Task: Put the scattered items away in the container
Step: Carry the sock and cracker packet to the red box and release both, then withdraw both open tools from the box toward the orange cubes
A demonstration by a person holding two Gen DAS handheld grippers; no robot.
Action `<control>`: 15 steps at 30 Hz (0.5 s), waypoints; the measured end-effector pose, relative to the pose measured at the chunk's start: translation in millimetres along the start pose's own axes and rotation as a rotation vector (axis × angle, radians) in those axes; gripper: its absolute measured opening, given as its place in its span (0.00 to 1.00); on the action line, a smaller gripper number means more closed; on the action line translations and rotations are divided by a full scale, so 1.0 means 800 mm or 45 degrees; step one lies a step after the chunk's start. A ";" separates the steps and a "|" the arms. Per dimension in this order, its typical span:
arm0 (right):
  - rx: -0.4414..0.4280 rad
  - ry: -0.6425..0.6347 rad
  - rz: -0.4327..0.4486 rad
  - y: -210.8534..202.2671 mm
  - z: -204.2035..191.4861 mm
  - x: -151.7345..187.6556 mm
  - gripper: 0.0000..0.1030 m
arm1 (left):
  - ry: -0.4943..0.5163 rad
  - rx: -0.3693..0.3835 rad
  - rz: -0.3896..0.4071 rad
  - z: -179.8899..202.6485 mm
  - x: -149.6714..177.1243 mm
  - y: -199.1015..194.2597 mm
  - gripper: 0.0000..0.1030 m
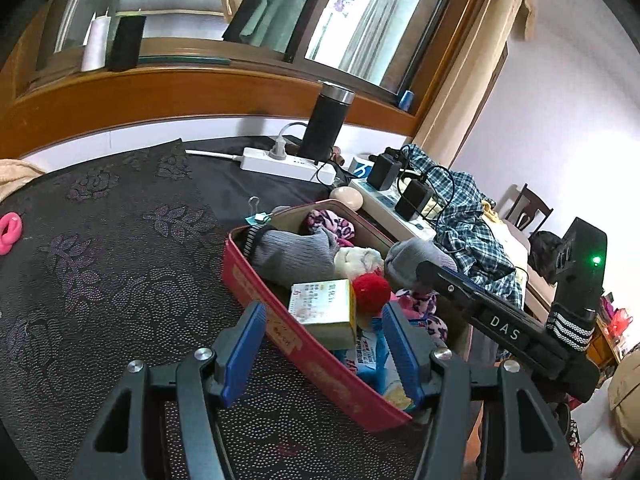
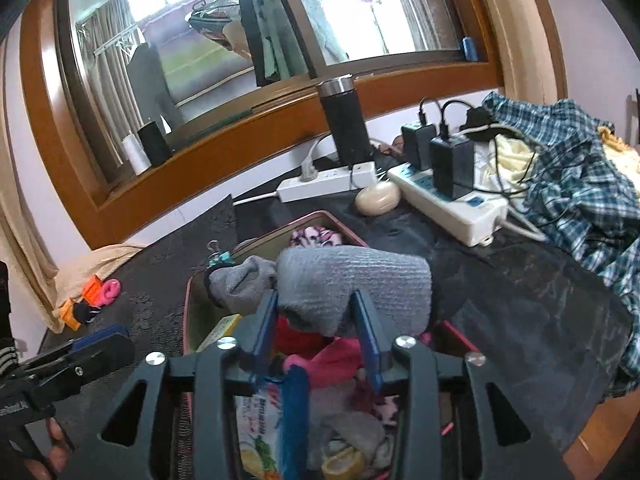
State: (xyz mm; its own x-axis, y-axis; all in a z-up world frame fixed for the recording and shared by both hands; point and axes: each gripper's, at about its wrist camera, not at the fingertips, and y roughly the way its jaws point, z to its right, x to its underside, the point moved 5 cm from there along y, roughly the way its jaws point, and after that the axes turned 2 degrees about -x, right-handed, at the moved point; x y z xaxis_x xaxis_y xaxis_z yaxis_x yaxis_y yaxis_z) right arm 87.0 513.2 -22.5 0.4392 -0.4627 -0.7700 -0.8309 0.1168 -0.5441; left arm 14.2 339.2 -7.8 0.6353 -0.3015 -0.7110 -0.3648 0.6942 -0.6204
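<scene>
A red tin box (image 1: 256, 286) stands on the dark patterned cloth, holding socks, a red pompom (image 1: 371, 292), a small carton (image 1: 324, 306) and snack packets. My left gripper (image 1: 324, 354) is open and empty, straddling the tin's near wall. My right gripper (image 2: 316, 322) is shut on a grey sock (image 2: 360, 278), which hangs over the tin (image 2: 187, 312). From the left wrist view, that right gripper (image 1: 430, 274) reaches in from the right with the grey sock (image 1: 412, 260). Loose on the cloth are a pink clip (image 1: 10, 232), orange pieces (image 2: 94, 289) and a binder clip (image 1: 256, 210).
Behind the tin are a beige oval case (image 2: 378, 198), two white power strips (image 2: 448, 204) with black adapters, and a black flask (image 2: 346, 120). A plaid shirt (image 2: 580, 184) is heaped at the right. A wooden window sill runs along the back.
</scene>
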 end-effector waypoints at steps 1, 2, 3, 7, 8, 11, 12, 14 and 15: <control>-0.013 0.021 -0.004 0.000 0.001 0.001 0.44 | -0.005 0.002 0.000 -0.002 0.000 -0.001 0.60; -0.032 0.045 -0.003 -0.002 0.002 0.002 0.44 | -0.010 0.002 0.001 -0.005 0.000 -0.002 0.60; -0.050 0.067 -0.002 -0.004 0.003 0.003 0.44 | -0.017 0.001 0.004 -0.009 0.000 -0.003 0.60; -0.099 0.128 0.017 -0.011 0.001 0.000 0.43 | -0.051 0.000 0.012 -0.022 0.001 -0.008 0.60; -0.107 0.137 0.017 -0.011 0.000 -0.001 0.43 | -0.058 0.000 0.014 -0.026 0.001 -0.010 0.60; -0.105 0.144 -0.037 0.003 -0.004 0.001 0.43 | -0.071 0.003 0.017 -0.032 0.003 -0.013 0.60; -0.098 0.149 -0.070 0.012 -0.003 0.003 0.43 | -0.078 -0.001 0.020 -0.036 0.003 -0.016 0.60; -0.104 0.187 -0.117 0.029 0.002 0.006 0.43 | -0.091 -0.009 0.026 -0.044 0.003 -0.021 0.60; -0.109 0.208 -0.132 0.036 0.004 0.006 0.43 | -0.098 -0.013 0.029 -0.047 0.004 -0.023 0.60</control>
State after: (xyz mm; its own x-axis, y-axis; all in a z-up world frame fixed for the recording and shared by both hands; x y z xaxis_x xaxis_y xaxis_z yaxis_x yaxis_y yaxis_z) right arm 65.9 517.3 -42.7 0.4684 -0.6053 -0.6436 -0.8134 -0.0109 -0.5816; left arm -3.1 300.8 -11.1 0.6771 -0.2340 -0.6977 -0.3865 0.6938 -0.6077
